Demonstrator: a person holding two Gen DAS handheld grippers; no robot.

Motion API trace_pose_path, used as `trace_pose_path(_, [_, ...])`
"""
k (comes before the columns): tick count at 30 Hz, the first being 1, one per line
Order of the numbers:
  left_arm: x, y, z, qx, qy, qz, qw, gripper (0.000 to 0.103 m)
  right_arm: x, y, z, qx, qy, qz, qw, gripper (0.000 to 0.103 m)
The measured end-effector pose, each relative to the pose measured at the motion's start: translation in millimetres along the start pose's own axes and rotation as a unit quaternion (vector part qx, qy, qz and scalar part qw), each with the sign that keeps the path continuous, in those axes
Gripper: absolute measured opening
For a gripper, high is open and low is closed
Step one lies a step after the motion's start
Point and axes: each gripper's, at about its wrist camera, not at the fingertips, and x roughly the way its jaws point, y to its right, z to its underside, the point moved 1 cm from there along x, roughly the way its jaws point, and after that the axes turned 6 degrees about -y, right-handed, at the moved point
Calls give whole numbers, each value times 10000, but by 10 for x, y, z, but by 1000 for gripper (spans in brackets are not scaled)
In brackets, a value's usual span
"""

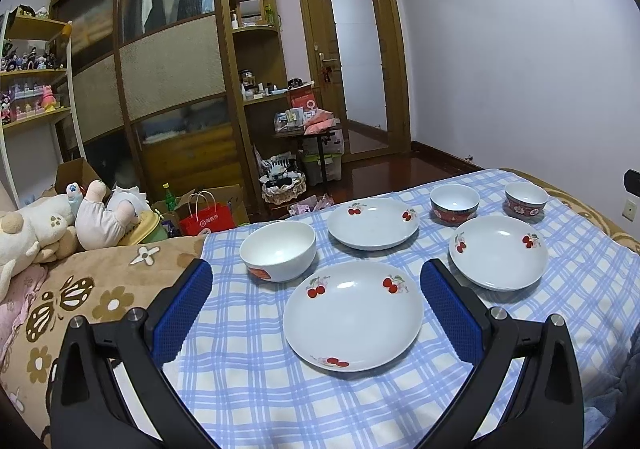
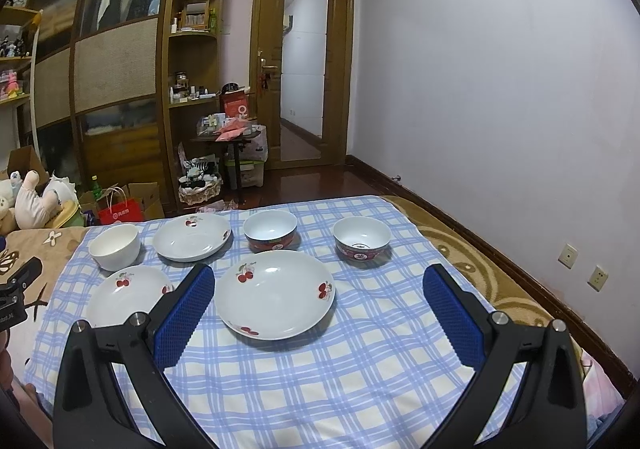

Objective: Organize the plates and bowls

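Left wrist view looks across a blue checked cloth (image 1: 360, 401) spread over a brown flowered blanket (image 1: 100, 289), with a wooden wardrobe (image 1: 168, 69), a door (image 1: 356, 65) and plush toys (image 1: 48, 225) behind. Three white cherry-printed plates lie apart on the cloth: the near plate (image 1: 354, 315), the right plate (image 1: 498, 252) and the far plate (image 1: 373, 223). A plain white bowl (image 1: 278, 250) stands left of them; two red-patterned bowls (image 1: 455, 204) (image 1: 525, 200) stand at the far edge. The left gripper (image 1: 316, 281) hovers with fingers wide apart over the near plate. The right gripper (image 2: 318, 285) is equally spread, empty, above the cloth.
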Motion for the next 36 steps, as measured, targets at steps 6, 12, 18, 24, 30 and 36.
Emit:
trace_pose_path(6, [-11, 1, 10, 2, 0, -3, 10000, 102, -7, 2, -4, 6, 3, -1, 10000, 103])
trace_pose_path(12, [-13, -5, 9, 15, 0, -2, 10000, 102, -18, 6, -5, 10, 8, -3, 10000, 103])
trace_pose_path(18, [-23, 2, 20, 14, -2, -5, 10000, 102, -21, -13, -15, 1, 12, -10, 10000, 103])
trace_pose_path(24, [-17, -7, 10, 13, -2, -9, 10000, 102, -19, -8, -14, 9, 15, -9, 10000, 103])
trace_pose_path(30, [-25, -22, 14, -17, -24, -23, 10000, 102, -10, -2, -16, 12, 24, -10, 10000, 103])
trace_pose_path(36, [-16, -73, -17, -69, -51, -18, 10000, 102, -24, -18, -11, 5, 25, -24, 10000, 103])
